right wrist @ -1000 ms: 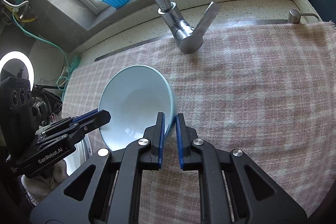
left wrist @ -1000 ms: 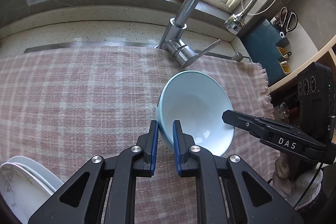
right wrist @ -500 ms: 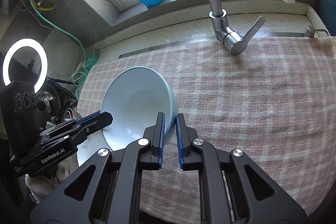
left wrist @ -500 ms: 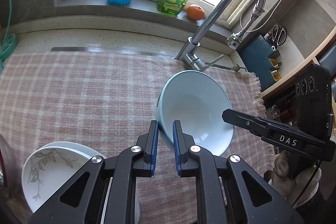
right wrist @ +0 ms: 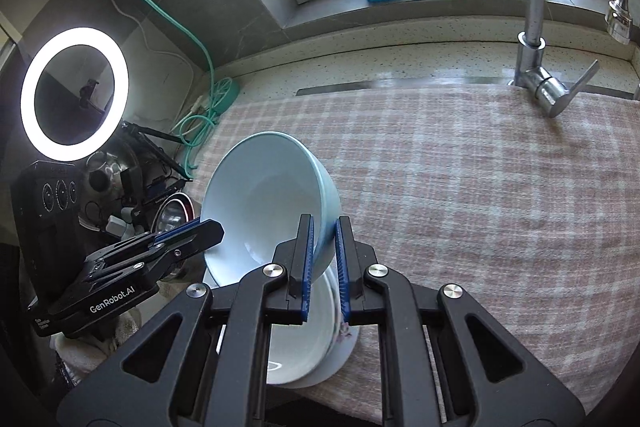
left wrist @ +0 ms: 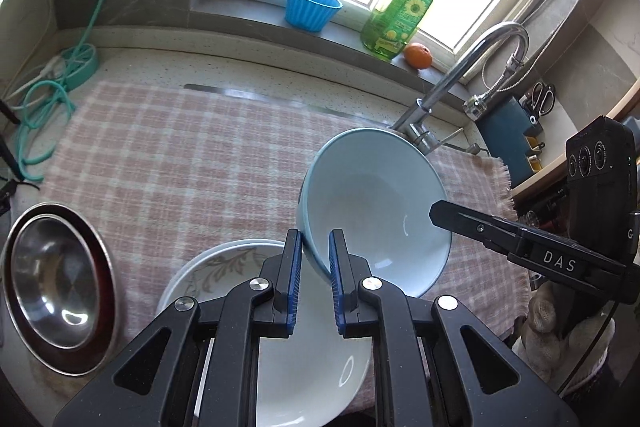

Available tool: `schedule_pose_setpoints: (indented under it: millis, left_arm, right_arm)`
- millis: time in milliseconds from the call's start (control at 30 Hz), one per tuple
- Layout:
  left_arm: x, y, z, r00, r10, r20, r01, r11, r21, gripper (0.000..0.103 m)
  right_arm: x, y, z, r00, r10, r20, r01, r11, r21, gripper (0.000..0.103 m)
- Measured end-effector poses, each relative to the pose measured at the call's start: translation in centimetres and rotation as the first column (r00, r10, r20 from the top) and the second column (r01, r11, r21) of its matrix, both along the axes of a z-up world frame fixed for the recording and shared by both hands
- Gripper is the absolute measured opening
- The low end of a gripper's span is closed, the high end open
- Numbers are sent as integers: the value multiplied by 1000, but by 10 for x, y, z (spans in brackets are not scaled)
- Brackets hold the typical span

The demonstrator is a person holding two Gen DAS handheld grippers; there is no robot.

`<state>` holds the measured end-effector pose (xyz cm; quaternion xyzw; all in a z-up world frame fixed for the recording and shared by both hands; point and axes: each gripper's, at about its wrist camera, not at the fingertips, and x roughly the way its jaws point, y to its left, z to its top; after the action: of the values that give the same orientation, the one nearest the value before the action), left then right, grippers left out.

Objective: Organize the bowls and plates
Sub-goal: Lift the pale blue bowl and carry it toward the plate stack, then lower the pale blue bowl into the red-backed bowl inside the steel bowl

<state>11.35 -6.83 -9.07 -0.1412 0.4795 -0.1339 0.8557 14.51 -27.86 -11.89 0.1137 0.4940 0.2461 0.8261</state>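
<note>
Both grippers clamped on one pale blue bowl (left wrist: 376, 203) — left gripper (left wrist: 314, 275) pinches the rim at the bowl's lower left in the left wrist view, right gripper (right wrist: 325, 267) pinches the opposite rim at the bowl's lower right in the right wrist view. Jaws on both sides are closed tight on the bowl wall.

Bowl is tilted and held off the tabletop, its opening facing up toward the cameras.

Directly below it, at bottom centre of both frames — a stack of white dishes (left wrist: 312, 379) on the pink checked cloth (left wrist: 180, 163); a plate with a leaf pattern (left wrist: 216, 267) shows at its left edge. Cannot tell whether the bowl touches the stack.

Lower left of the left wrist frame: a steel bowl (left wrist: 48, 287) sitting in a dark red one.

Upper part of the frames: faucet (left wrist: 460, 83) at the right, then on the window sill a blue ridged cup (left wrist: 312, 7), a green soap bottle (left wrist: 400, 15) and an orange (left wrist: 418, 55).

Ring light (right wrist: 74, 93) glows at the left of the right wrist frame, with a teal hose (right wrist: 192, 39) running down the wall beside it.
</note>
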Motion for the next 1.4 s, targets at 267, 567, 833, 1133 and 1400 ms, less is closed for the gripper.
schedule_pose_setpoints:
  millis: [267,567,833,1133,1400]
  left_arm:
    - [-19,54,1,998,68,6,-68,998,-3,12]
    - [-39,104,2,989,147,14,-147,989,19,12]
    - [-54,139,-1,978,208,13,-208,976,56,12]
    - [-65,167,-9,969,247,-2,-246,965,95,12]
    - [-65,179,-12,970,244,-4,-241,959,148,12]
  right_arm:
    - [-8,61,-2,997,73,2,-73,997,-2,11]
    - [-13,122,-8,987,160,-7,-160,987,-2,11]
    - [-18,170,-15,974,228,-15,-228,974,-11,11]
    - [-20,212,-26,962,271,-33,-272,962,-31,11]
    - [-17,237,-33,954,296,-49,-299,951,-72,11]
